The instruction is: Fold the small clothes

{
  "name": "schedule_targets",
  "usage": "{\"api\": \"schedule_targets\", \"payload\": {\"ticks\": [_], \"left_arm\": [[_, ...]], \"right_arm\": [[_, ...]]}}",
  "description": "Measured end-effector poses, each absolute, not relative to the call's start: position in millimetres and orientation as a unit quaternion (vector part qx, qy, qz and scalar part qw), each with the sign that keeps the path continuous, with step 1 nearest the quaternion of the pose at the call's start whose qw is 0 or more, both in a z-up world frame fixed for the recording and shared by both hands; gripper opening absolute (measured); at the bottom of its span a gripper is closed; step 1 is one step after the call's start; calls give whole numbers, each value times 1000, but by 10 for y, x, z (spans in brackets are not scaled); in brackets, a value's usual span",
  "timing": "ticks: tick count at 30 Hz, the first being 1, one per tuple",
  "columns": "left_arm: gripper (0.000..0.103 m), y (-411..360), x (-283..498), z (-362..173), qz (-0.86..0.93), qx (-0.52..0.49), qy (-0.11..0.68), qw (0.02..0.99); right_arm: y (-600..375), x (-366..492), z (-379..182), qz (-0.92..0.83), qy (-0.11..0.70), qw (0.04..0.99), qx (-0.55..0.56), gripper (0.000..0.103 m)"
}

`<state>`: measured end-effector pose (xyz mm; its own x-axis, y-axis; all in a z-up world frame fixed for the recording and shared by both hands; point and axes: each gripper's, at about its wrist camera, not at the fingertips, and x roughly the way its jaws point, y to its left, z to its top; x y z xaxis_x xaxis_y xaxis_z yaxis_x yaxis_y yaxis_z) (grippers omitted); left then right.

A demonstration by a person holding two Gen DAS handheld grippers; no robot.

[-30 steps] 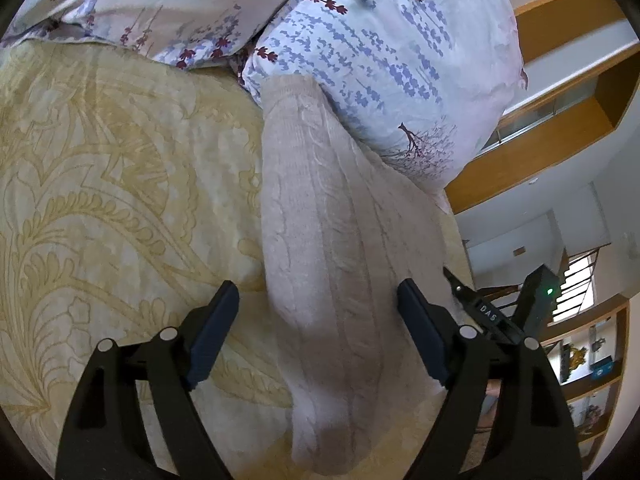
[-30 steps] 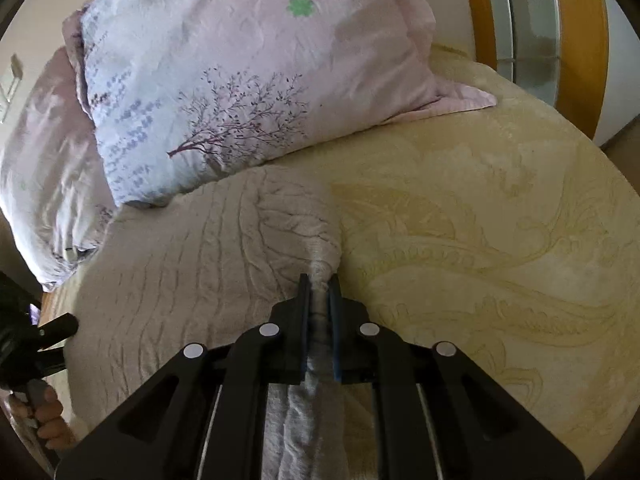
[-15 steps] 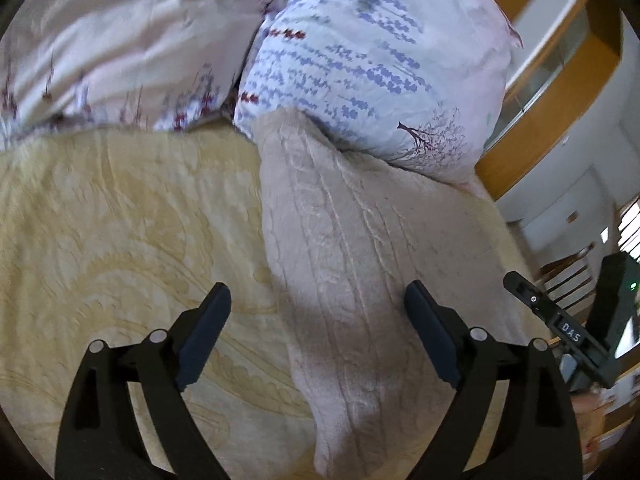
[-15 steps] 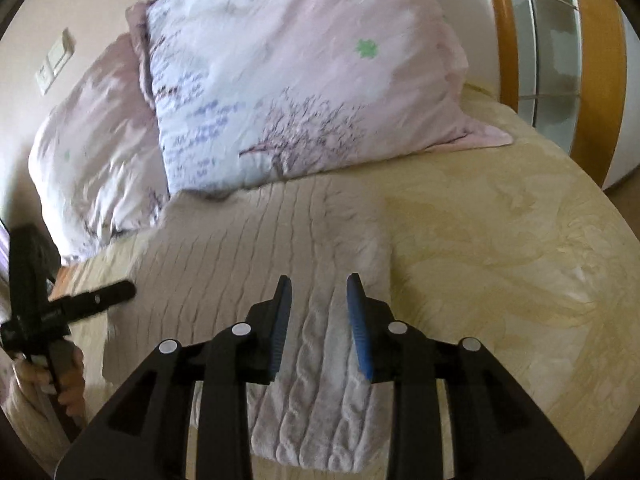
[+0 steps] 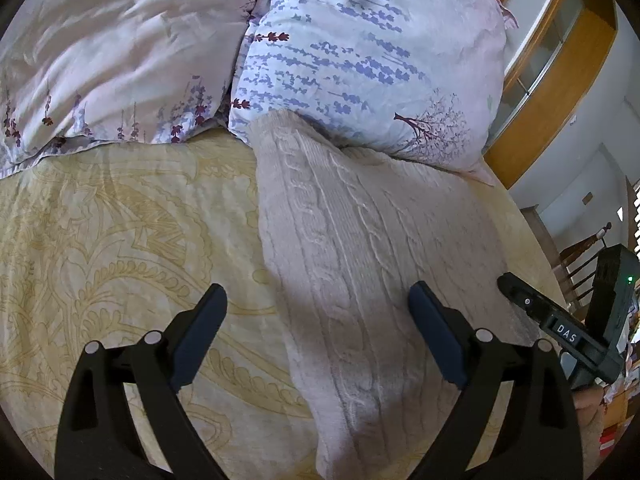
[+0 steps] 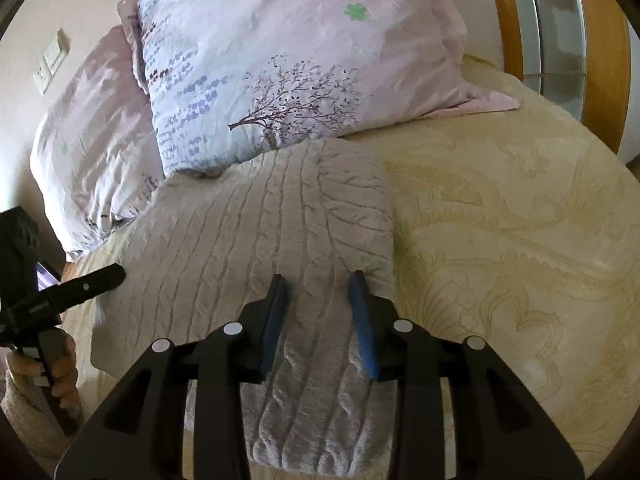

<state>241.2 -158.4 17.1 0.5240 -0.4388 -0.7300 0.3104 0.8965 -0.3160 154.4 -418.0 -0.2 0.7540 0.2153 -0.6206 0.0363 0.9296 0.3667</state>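
A beige cable-knit sweater (image 5: 360, 248) lies folded flat on the bed, its far end against a pillow. My left gripper (image 5: 318, 300) is open and empty, held above the sweater's near left edge. The same sweater (image 6: 248, 240) shows in the right wrist view, with a folded strip running toward me. My right gripper (image 6: 318, 284) is open and empty, its jaws apart just above that strip. The right gripper also shows in the left wrist view (image 5: 560, 328), and the left gripper shows at the left of the right wrist view (image 6: 72, 284).
A cream patterned bedspread (image 5: 100, 240) covers the bed. Two floral pillows (image 5: 360, 60) (image 5: 112, 52) lie at the head. A wooden headboard frame (image 6: 600, 60) stands at the back right. Wooden chairs (image 5: 580, 256) stand beyond the bed's right side.
My right gripper opened and let go of the sweater's fold, then drew back a little. My left gripper stayed open and pulled back, so more of the pillows show.
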Motion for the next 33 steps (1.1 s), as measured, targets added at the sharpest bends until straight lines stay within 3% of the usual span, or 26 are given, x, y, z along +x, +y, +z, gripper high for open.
{"api": "schedule_targets", "payload": {"ticks": [6, 8, 10, 20, 25, 27, 29, 33], "left_arm": [[93, -1591, 2432, 171, -226, -85, 446, 862], [93, -1561, 2467, 162, -233, -100, 452, 855], [93, -1523, 2505, 144, -240, -121, 460, 846], [91, -1456, 2711, 32, -295, -224, 490, 789], [85, -1438, 2782, -50, -296, -258, 499, 773], [78, -1406, 2813, -121, -298, -277, 506, 760], [76, -1379, 2837, -152, -303, -294, 502, 755], [70, -1338, 2859, -174, -305, -310, 501, 748]], "right_arm": [[-4388, 1544, 106, 66, 359, 896, 253, 39], [-4494, 1528, 157, 67, 351, 891, 280, 64], [-4583, 1541, 202, 51, 350, 891, 285, 73], [-4720, 1935, 25, 82, 415, 840, 341, 73], [-4696, 2080, -107, 108, 430, 821, 358, 72], [-4685, 2113, -133, 125, 429, 817, 365, 69], [-4678, 2155, -183, 148, 432, 805, 378, 57], [-4652, 2179, -233, 177, 426, 797, 390, 56]]}}
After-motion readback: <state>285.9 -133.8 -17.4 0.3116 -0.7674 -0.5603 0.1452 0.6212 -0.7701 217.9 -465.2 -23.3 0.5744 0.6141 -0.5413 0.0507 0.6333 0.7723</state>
